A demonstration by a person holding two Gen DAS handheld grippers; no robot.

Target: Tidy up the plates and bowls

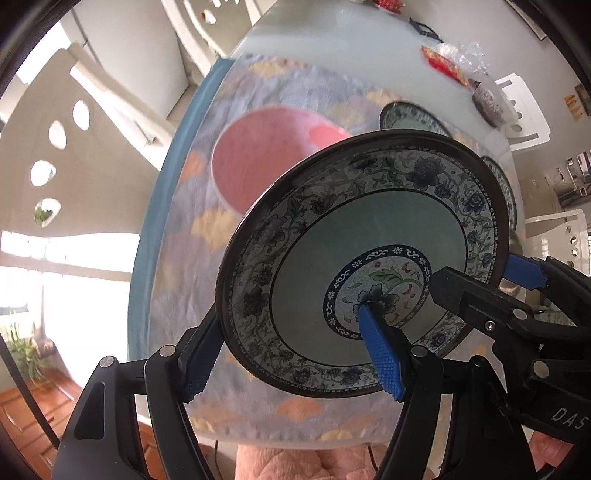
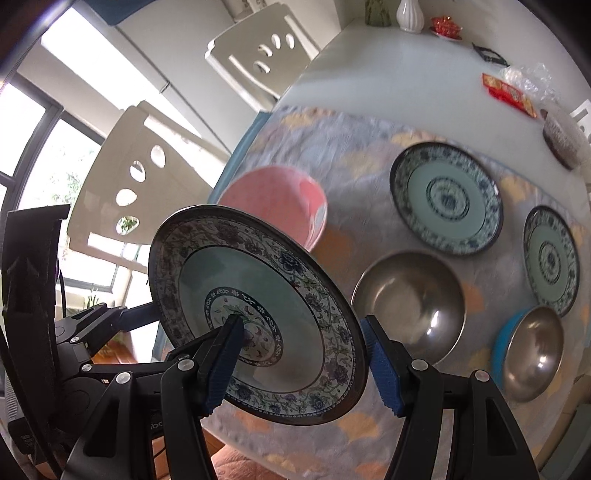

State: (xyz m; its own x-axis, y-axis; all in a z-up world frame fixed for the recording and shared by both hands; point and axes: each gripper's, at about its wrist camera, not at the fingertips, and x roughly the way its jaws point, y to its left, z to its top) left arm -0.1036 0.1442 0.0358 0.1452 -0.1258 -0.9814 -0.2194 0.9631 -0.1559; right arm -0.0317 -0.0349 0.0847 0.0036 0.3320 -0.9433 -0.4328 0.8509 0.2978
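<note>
Fingers [image 1: 380,354] of both grippers grasp one tilted plate [image 1: 369,236]: dark rim, blue floral border, celadon well, pink bowl [image 1: 258,166] at ten o'clock.

a home dining room: a pale glass-topped dining table [image 2: 388,74] with a patterned cloth [image 2: 351,155] spread on it, cream chairs with oval cut-outs [image 2: 140,173] pulled up around, a white vase [image 2: 410,14] at the far end, snack packets [image 2: 509,94], wood floor [image 1: 33,413], and a big window [image 2: 44,147] with potted greenery [image 1: 26,354].
</note>
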